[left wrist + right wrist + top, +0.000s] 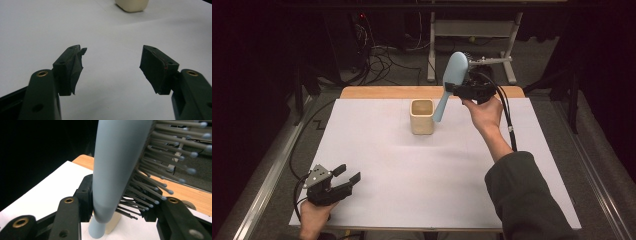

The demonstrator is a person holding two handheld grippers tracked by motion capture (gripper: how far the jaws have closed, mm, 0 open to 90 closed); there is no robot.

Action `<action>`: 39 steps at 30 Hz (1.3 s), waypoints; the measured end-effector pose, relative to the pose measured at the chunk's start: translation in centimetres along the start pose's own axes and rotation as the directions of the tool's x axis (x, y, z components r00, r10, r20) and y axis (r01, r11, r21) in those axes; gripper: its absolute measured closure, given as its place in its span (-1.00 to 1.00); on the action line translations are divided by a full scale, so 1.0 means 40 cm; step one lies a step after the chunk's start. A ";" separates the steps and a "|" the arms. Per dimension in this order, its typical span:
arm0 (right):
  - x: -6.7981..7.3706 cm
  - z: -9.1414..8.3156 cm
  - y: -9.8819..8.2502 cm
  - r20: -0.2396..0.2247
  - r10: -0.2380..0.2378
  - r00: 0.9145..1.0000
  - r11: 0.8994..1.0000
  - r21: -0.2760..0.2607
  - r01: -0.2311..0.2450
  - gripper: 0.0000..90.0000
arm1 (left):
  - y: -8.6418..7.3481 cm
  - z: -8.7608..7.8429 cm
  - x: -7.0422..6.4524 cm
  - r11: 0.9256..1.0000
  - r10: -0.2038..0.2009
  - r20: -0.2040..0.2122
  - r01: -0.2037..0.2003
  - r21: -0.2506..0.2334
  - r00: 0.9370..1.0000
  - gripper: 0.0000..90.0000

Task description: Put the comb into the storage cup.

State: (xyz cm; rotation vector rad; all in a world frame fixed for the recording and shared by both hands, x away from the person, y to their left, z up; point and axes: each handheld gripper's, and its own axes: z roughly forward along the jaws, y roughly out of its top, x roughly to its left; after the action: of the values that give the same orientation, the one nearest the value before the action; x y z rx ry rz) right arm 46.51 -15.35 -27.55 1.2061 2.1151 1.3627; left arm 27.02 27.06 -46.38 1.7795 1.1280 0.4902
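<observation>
A pale blue hairbrush [451,82] hangs tilted in the air, handle down, its tip close to the right side of a cream square cup [422,116] at the far middle of the table. My right gripper [458,89] is shut on the brush near the base of its head. In the right gripper view the brush back [117,165] and its bristles [160,170] sit between the two jaws, with the cup [113,223] just below. My left gripper [351,175] rests open on the near left of the white sheet; its pads [72,67] hold nothing.
A white sheet [432,170] covers the wooden table [377,92]. Cables lie on the floor beyond the far edge, near a white metal frame [472,30]. The cup's base [132,5] stands far ahead of the left gripper. A dark sleeve [522,195] crosses the near right.
</observation>
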 end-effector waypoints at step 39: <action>0.038 0.085 0.049 0.034 0.007 0.999 1.000 -0.010 -0.006 0.21 | 0.001 0.003 -0.002 1.000 0.003 0.012 -0.003 0.000 1.000 -0.23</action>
State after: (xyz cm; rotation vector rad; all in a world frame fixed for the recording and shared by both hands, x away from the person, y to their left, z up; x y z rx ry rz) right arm 48.82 -11.86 -27.25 1.2247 2.0808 1.3439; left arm 27.10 26.93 -46.41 1.7824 1.1173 0.4801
